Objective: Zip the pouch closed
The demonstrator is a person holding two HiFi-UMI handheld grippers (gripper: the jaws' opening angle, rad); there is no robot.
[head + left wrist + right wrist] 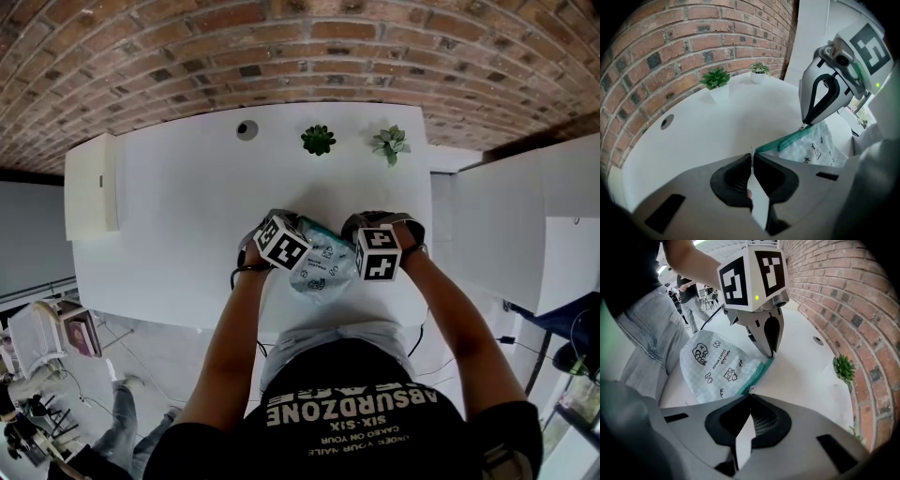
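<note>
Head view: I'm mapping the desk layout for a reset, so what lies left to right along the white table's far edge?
Round grey cable hole → dark green spiky potted plant → pale green leafy potted plant.

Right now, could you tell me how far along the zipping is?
Done: both ends gripped, the left gripper and right gripper each shut on the teal zipper edge of the pouch. In hand: the edge spans between them. Left: pulling it closed; how much is open I cannot tell.
</note>
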